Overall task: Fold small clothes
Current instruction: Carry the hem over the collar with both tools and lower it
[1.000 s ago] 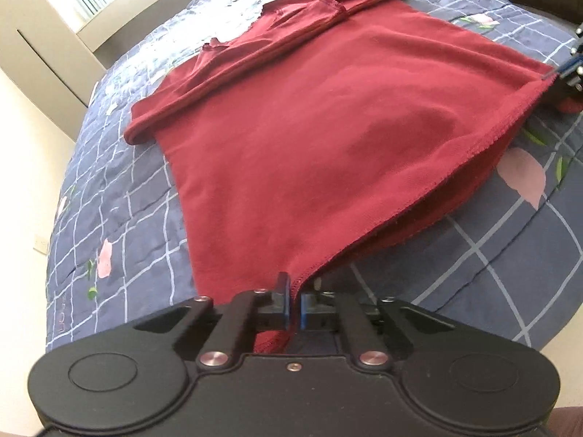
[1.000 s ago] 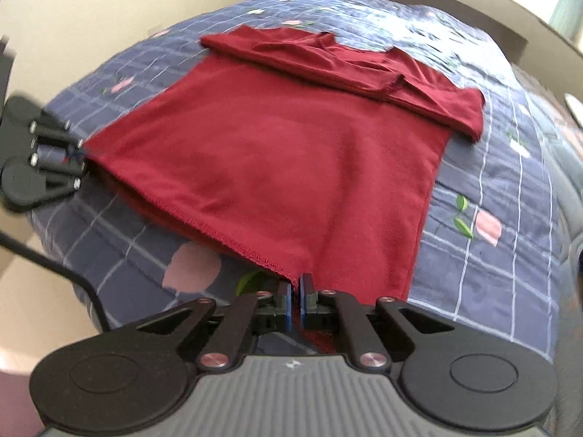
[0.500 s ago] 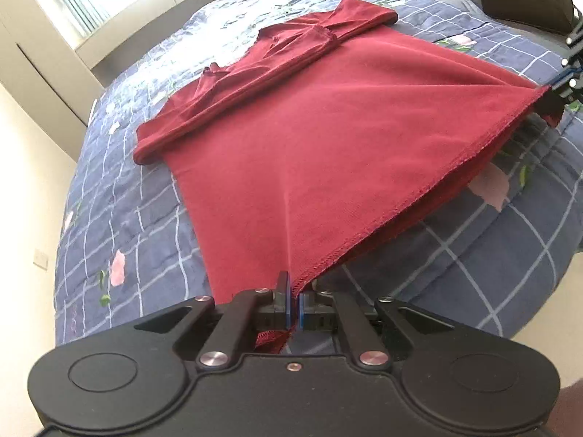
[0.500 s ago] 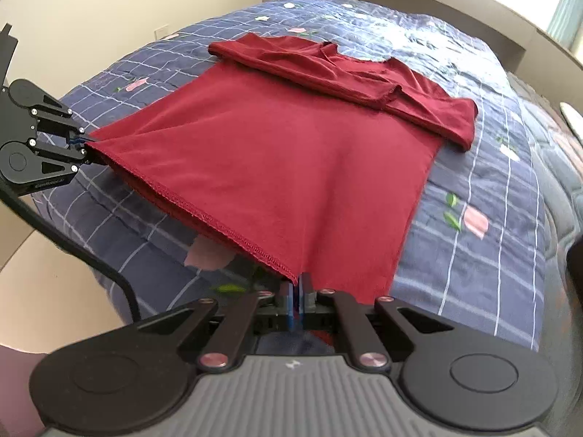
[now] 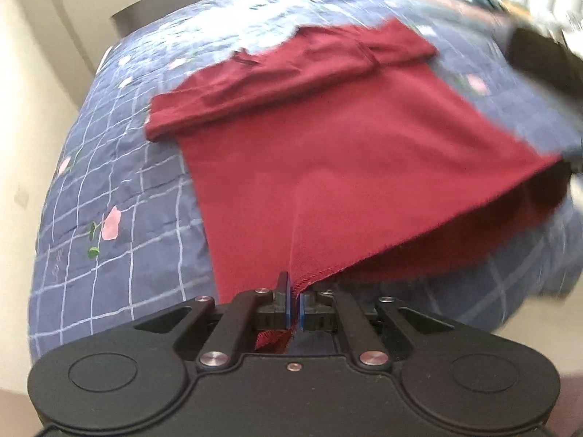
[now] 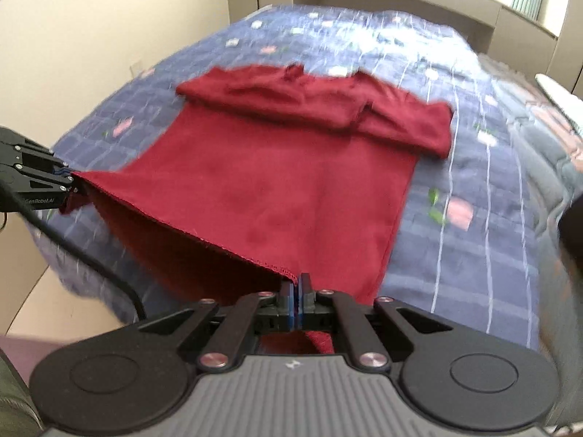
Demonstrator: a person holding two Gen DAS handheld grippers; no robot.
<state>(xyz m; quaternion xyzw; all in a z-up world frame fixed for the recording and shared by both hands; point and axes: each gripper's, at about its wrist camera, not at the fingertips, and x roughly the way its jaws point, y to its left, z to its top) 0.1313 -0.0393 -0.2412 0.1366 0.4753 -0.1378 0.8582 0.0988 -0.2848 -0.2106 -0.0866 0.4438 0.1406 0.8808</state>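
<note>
A dark red shirt [image 5: 328, 153] [image 6: 277, 167] lies on the bed, its sleeves folded across the far end. Its near hem is lifted off the quilt and stretched between both grippers. My left gripper [image 5: 295, 293] is shut on the hem's left corner. My right gripper [image 6: 298, 291] is shut on the hem's right corner. In the right wrist view the left gripper [image 6: 69, 182] shows at the left edge, pinching its corner. In the left wrist view the right gripper sits blurred at the far right edge.
The bed carries a blue checked quilt [image 5: 109, 240] [image 6: 473, 255] with pink flowers. Cream walls [image 6: 91, 36] stand left of the bed. A dark object [image 5: 539, 58] lies at the far right of the bed. A black cable [image 6: 91, 266] hangs from the left gripper.
Both grippers have risen, lifting the hem higher off the quilt. More of the shirt's near part now hangs in the air, and both views have rolled somewhat.
</note>
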